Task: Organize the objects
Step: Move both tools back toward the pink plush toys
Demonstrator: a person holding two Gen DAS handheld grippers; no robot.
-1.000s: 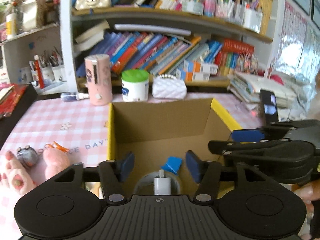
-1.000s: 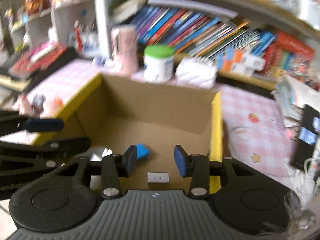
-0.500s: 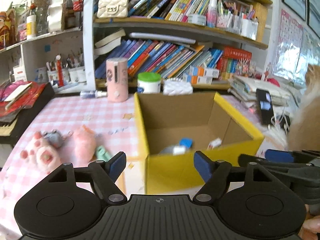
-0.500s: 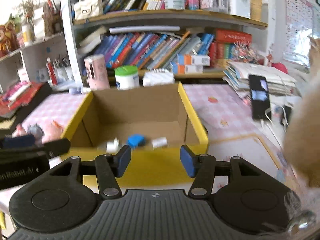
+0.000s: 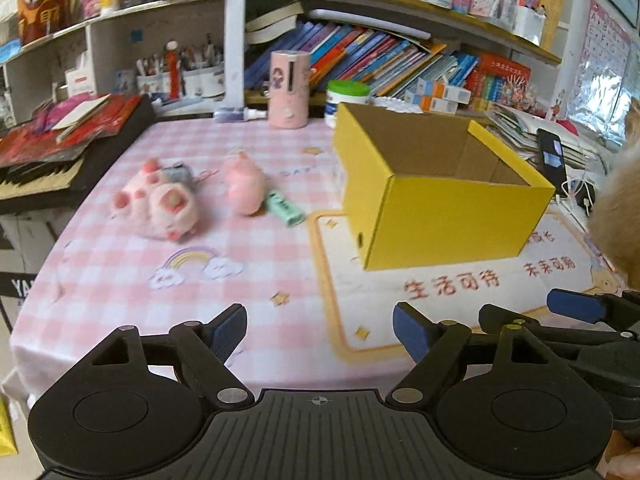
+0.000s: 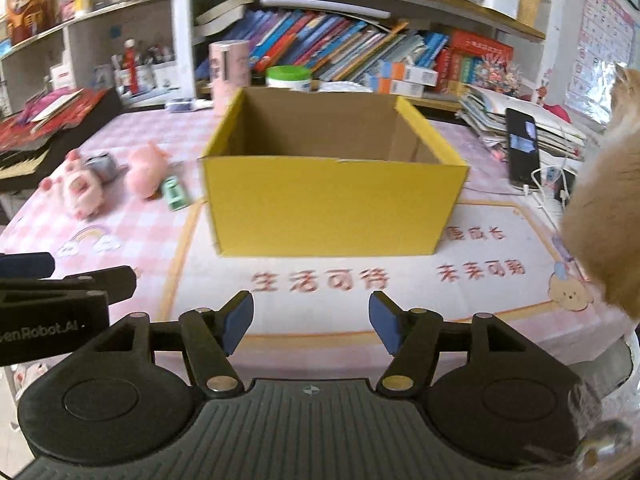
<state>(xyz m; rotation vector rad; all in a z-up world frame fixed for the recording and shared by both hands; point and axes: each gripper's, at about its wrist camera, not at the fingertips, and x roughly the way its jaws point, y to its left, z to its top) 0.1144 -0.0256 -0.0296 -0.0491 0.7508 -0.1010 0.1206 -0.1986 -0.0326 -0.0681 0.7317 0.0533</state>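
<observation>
Pink tablecloth [image 5: 120, 280] holds toys [image 5: 160, 200] beside the box [image 6: 332, 208]; left gripper [image 5: 320, 332] and right gripper [image 6: 311, 322], jaws just opening and empty, could nudge the fluffy animal [image 6: 600, 200] crowding in.

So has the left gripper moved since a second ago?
Yes. The left gripper has pulled back out of the yellow box, which now sits well ahead of it on the table. Its jaws have just been opening, with nothing between them.

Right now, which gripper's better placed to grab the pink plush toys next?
Left. The pink plush toys lie left of the yellow box, on the open left gripper's side.
</observation>
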